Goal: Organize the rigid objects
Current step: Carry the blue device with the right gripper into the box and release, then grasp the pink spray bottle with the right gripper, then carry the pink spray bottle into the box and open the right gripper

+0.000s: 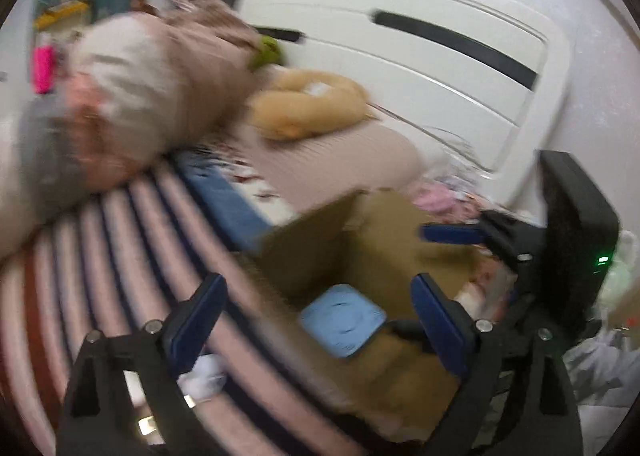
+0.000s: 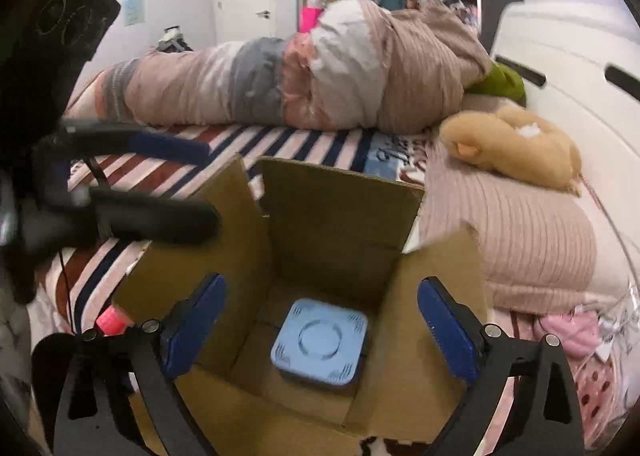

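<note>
An open cardboard box [image 2: 344,216] stands on the bed. A light blue square device [image 2: 320,342] lies flat on its bottom; it also shows in the blurred left wrist view [image 1: 342,320]. My right gripper [image 2: 322,328] is open and empty, hovering above the box opening over the device. My left gripper [image 1: 320,320] is open and empty, at the box's left side, and shows in the right wrist view [image 2: 180,184]. The right gripper also shows in the left wrist view [image 1: 452,256]. A pink cap [image 2: 109,321] sticks out beside the box.
The box sits on a striped blanket [image 2: 120,176]. A rolled duvet [image 2: 312,72] lies behind it, a beige pillow [image 2: 520,232] and a tan plush toy [image 2: 516,148] to the right. A white headboard [image 1: 400,52] stands at the bed end.
</note>
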Tool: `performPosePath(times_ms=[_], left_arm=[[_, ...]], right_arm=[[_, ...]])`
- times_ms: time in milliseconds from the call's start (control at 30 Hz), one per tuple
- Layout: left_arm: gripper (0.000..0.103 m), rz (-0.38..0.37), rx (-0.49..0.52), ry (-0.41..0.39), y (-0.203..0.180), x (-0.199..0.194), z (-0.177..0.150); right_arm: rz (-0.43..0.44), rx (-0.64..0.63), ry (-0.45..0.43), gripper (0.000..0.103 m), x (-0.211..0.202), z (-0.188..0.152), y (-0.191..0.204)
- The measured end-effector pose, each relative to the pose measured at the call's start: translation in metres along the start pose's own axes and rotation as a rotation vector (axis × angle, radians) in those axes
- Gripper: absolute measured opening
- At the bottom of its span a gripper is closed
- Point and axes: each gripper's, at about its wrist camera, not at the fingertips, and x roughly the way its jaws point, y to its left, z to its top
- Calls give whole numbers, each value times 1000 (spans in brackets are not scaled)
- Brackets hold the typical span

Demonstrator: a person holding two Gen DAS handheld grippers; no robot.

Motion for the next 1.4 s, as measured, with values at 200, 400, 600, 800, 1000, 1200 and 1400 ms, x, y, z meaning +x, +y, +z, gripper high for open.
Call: performPosePath(times_ms=[200,400,600,800,1000,1200,1400], left_arm=[[92,167,-86,-62,60,-60,-46],[92,294,-169,-50,117,-90,-119],[92,306,-239,-5,150,-78,-178],[92,271,-299,27,162,-59,-208],[92,173,-313,33,158,-47,-214],[92,12,-300,17,132,-41,-195],[92,-130,-323,-45,110,-50,-165]], right_arm=[[99,-90,-153,96,-23,14,56],[377,-172,-75,96,-6,29,136],[400,-237,271,83,84,-1,204],[421,-134,580,62,165,-38,210],[397,-138,536,31,157,-38,195],[355,-190,384,28,111,-36,178],[336,-215,182,27,58,-23,167]])
